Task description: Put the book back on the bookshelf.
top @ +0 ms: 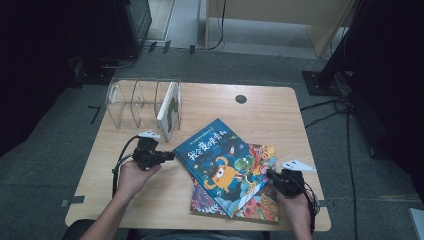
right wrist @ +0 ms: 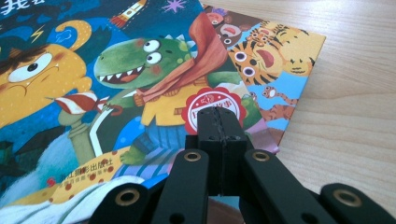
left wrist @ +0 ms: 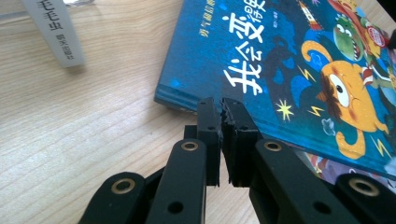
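Blue book (top: 220, 164) lies flat mid-tabletop, atop second picture book (top: 260, 197). Stiff glossy cover, slippery, moderate weight by look; best taken at left corner edge. Left claw (top: 171, 155) nearly clenched, empty, at that corner. Right claw (top: 270, 174) clenched, empty, over book's right edge.

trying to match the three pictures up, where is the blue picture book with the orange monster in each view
High view: the blue picture book with the orange monster lies at table centre, atop a colourful animal-cover book.
Left gripper view: it spans the upper right, its corner just beyond the jaws.
Right gripper view: it covers the left and centre.
Shared landmark: the orange monster.
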A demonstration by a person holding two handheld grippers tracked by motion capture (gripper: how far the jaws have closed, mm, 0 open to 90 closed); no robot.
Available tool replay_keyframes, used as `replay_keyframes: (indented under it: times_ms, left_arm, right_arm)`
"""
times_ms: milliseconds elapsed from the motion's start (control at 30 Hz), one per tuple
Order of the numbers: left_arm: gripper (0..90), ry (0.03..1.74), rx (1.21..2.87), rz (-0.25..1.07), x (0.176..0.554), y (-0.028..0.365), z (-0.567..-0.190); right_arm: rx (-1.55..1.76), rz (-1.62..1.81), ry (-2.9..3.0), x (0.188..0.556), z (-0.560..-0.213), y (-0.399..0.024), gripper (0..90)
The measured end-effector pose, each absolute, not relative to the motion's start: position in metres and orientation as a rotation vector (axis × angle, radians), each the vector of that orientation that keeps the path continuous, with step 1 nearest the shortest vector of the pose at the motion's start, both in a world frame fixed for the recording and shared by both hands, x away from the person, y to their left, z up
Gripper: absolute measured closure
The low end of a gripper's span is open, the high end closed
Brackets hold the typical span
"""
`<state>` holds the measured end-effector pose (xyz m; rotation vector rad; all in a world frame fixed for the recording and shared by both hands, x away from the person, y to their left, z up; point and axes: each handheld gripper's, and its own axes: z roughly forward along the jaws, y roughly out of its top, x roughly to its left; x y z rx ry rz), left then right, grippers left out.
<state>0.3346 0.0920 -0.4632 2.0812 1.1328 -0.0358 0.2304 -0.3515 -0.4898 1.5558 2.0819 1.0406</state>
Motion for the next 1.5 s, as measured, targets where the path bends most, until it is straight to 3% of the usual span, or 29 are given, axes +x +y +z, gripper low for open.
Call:
replay_keyframes:
  times_ms: [600, 1500]
  left_arm:
    - [86.6, 1.163, 2.067, -0.025, 0.339, 0.099, -0.466]
    - [85.9, 1.272, 2.079, 0.084, 0.349, 0.112, -0.485]
  right_arm:
    - [1.578, 1.027, 2.113, 0.211, -0.495, -0.359, 90.0]
    - [1.565, 1.070, 2.090, 0.262, -0.499, -0.366, 90.0]
